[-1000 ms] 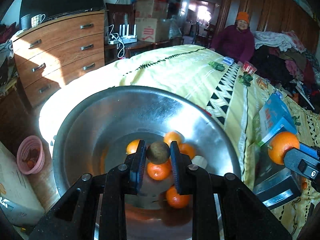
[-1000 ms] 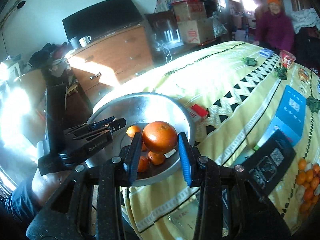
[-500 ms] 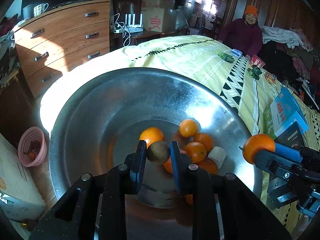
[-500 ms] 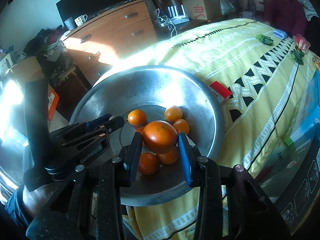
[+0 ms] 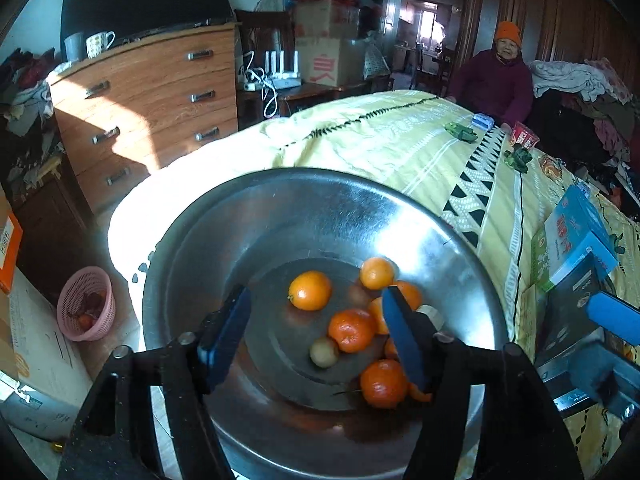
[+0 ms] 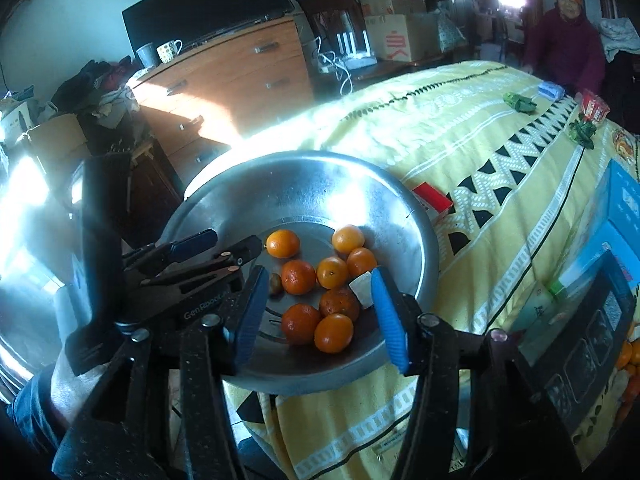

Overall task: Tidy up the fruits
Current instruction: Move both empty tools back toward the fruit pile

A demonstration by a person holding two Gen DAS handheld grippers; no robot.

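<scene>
Metal bowl (image 5: 256, 216): sits at the near edge of a yellow patterned bedspread (image 5: 400, 152); holds all the fruit listed below.

Oranges (image 6: 332, 272): a loose cluster on the bowl floor, several touching. In the left wrist view one orange (image 5: 310, 291) lies apart at 10 o'clock of the cluster.

Small brown fruit (image 5: 324, 353): on the bowl floor, touching an orange on its 2 o'clock side.

White chunk (image 6: 362, 289): at 3 o'clock of the cluster, against the oranges.

Left gripper (image 5: 316, 336): above the bowl, jaws opening, nothing between the pads; released.

Right gripper (image 6: 320, 316): above the near rim, jaws opening, nothing clasped; oranges lie below the gap.

Pink basket (image 5: 86, 304): on the floor, 9 o'clock of the bowl.

Wooden dresser (image 5: 148, 96): 11 o'clock, mug (image 5: 98, 44) on top.

Blue box (image 5: 576, 236): on the bedspread, 3 o'clock.

Person (image 5: 496, 80): seated at the far end.
</scene>
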